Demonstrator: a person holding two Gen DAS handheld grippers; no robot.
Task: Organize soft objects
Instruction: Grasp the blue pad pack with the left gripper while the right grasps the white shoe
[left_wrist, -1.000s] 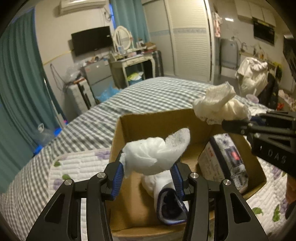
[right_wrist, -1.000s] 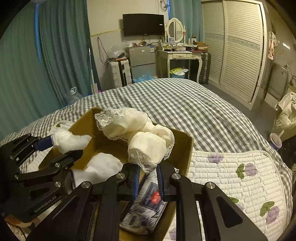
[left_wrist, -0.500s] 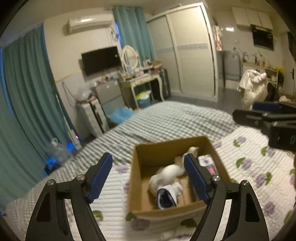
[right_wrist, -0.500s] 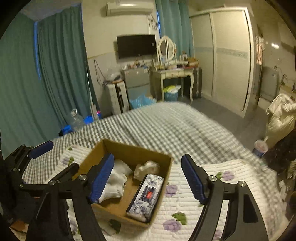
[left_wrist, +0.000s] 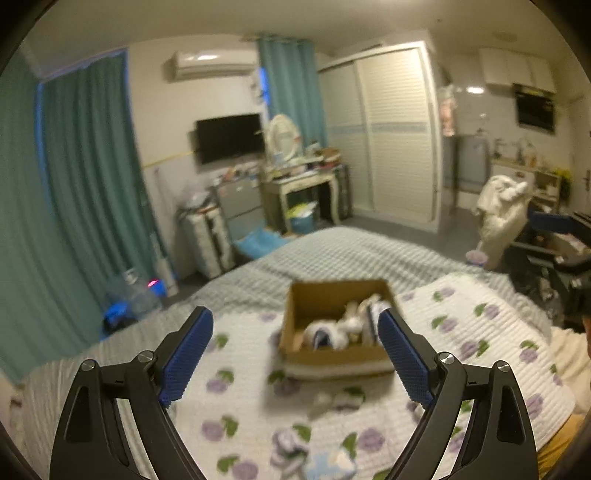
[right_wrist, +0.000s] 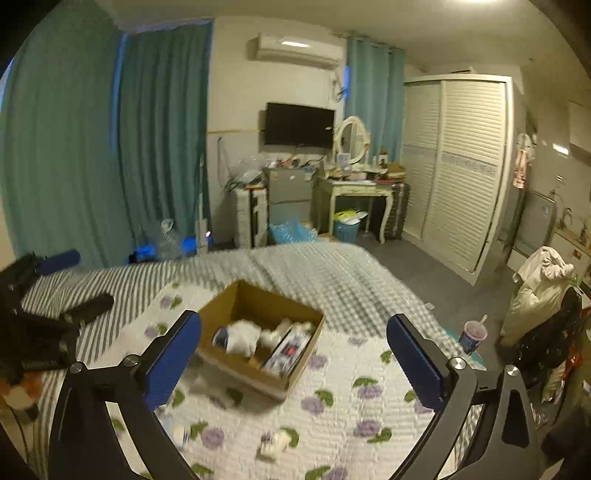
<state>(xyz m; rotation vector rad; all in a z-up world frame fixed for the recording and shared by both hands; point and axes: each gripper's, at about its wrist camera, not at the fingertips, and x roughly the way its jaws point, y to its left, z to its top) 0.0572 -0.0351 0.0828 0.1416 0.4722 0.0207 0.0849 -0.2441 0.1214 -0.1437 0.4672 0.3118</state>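
A brown cardboard box (left_wrist: 334, 354) (right_wrist: 236, 301) sits on the floral quilt on the bed. Inside lie white socks (left_wrist: 349, 326) (right_wrist: 242, 334) and a flat printed packet (right_wrist: 290, 345). More small soft items lie loose on the quilt in front of the box (left_wrist: 341, 398) (right_wrist: 275, 445). My left gripper (left_wrist: 295, 347) is open and empty, well back from the box. My right gripper (right_wrist: 293, 350) is open and empty, also held back and above the bed. Each gripper shows at the edge of the other's view.
The bed has a grey checked cover (right_wrist: 314, 269) and a white quilt with purple flowers (right_wrist: 369, 406). A cup (right_wrist: 474, 334) stands on the floor by the bed's right side. A dresser, TV, wardrobe and teal curtains line the far walls.
Both grippers let go of their white socks over the box, opened wide and pulled back and up from it. The socks now lie in the box.
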